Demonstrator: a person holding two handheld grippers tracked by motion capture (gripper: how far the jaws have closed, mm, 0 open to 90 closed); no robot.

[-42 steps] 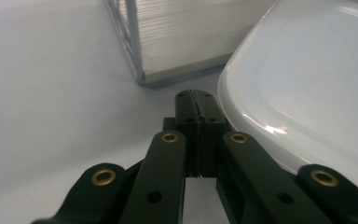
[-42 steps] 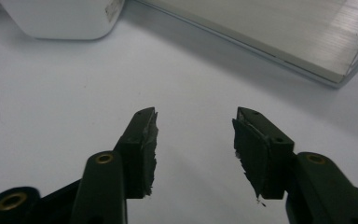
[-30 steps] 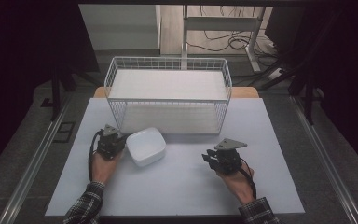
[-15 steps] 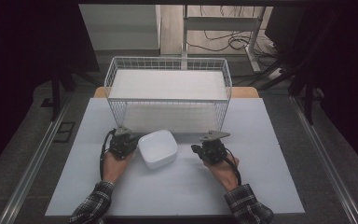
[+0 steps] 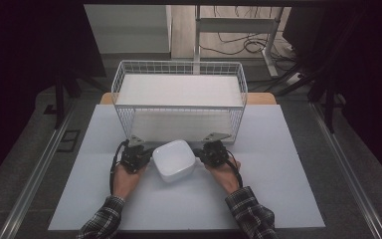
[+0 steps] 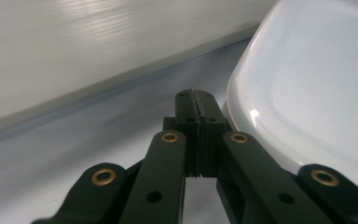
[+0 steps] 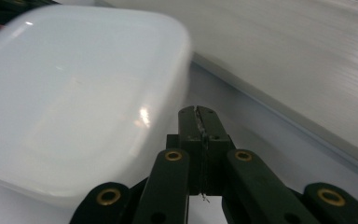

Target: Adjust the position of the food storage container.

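A: What lies on the pale grey bench point(image 5: 288, 164)?

B: A white wire basket point(image 5: 179, 99) at the back; before it a white rounded-square dish point(image 5: 174, 160), corner toward the person, underside hidden.

A: The grippers?

B: Left gripper point(image 5: 138, 155) and right gripper point(image 5: 210, 152) flank the dish, jaws pressed together, gripping nothing.

The left hand-held gripper point(image 5: 135, 155) sits left of the white bowl point(image 5: 174, 160), the right hand-held gripper point(image 5: 213, 152) right of it; both jaws are pressed together.
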